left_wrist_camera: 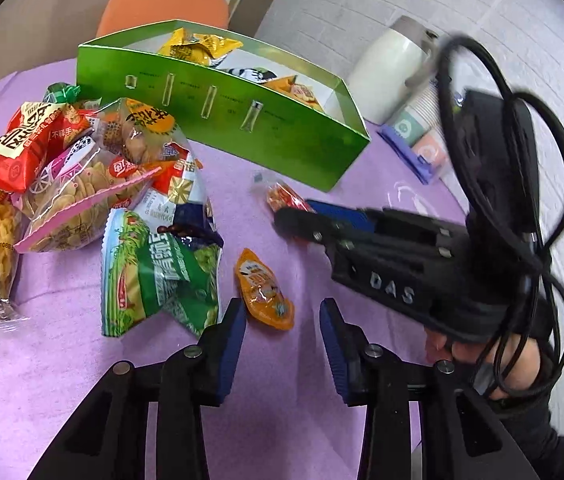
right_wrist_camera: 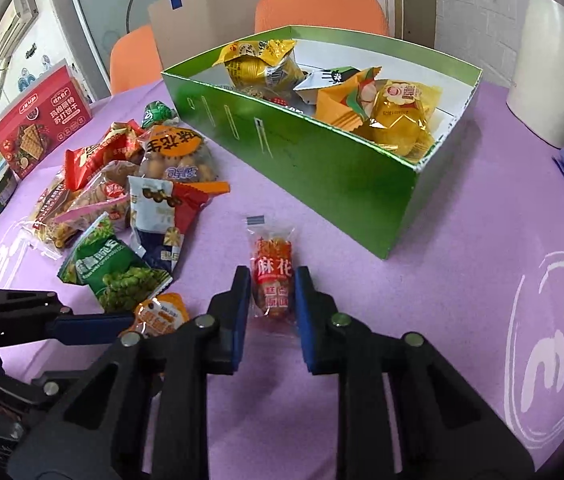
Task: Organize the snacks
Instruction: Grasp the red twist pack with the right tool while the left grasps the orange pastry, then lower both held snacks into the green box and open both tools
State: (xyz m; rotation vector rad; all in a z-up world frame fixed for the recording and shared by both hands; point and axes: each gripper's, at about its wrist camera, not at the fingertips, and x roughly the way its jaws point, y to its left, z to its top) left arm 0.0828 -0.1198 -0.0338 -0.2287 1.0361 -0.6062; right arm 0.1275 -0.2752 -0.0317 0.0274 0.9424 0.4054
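Right tongs (right_wrist_camera: 273, 286) pinch the mahua packet (right_wrist_camera: 273, 276) across its width, long axis pointing at green box (right_wrist_camera: 321, 172); left tongs (left_wrist_camera: 282, 320) spread.

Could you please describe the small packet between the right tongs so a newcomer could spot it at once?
Start at the green box on the purple tablecloth. Just in front of it, apart from the snack pile, lies a small clear packet between the right tongs. Unlike the nearby orange packet, it has a red label.
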